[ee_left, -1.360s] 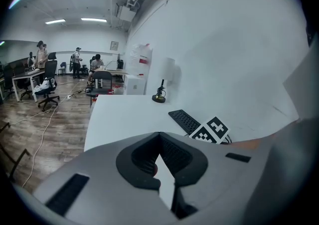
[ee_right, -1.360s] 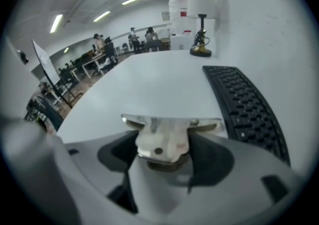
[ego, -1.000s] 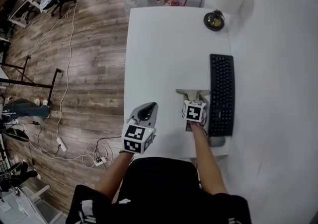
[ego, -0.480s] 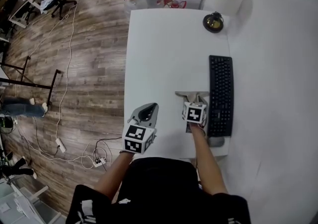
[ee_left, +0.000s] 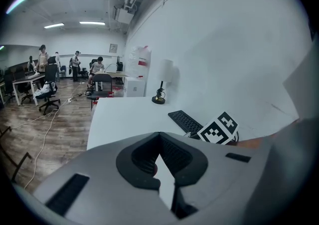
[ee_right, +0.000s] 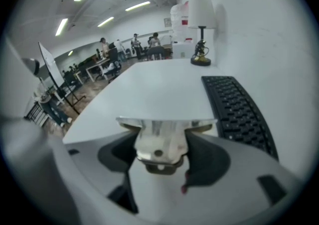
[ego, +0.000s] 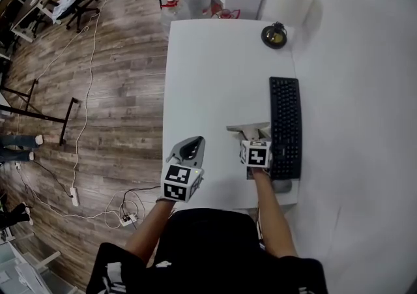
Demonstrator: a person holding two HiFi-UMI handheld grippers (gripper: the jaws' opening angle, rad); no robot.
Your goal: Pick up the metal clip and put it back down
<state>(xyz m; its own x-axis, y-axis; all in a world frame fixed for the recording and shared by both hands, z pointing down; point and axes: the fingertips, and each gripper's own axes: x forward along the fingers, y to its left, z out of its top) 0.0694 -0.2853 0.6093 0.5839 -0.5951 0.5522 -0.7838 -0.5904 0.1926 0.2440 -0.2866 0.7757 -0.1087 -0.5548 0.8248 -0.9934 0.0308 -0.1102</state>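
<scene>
1. While the right gripper [ee_right: 162,153] clamps the metal clip [ee_right: 164,123] between its jaws, the clip sits over the white table [ego: 208,64], just beside the keyboard [ego: 285,123].
2. The left gripper [ee_left: 159,144] has its jaws together on nothing.

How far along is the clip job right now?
Done: the right gripper is shut on the metal clip, next to the keyboard. In hand: the pick-up itself. These views do not settle whether the clip is clear of the white table. Left: setting it back down and opening the jaws. The left gripper is shut on nothing, near the table's front edge.
</scene>
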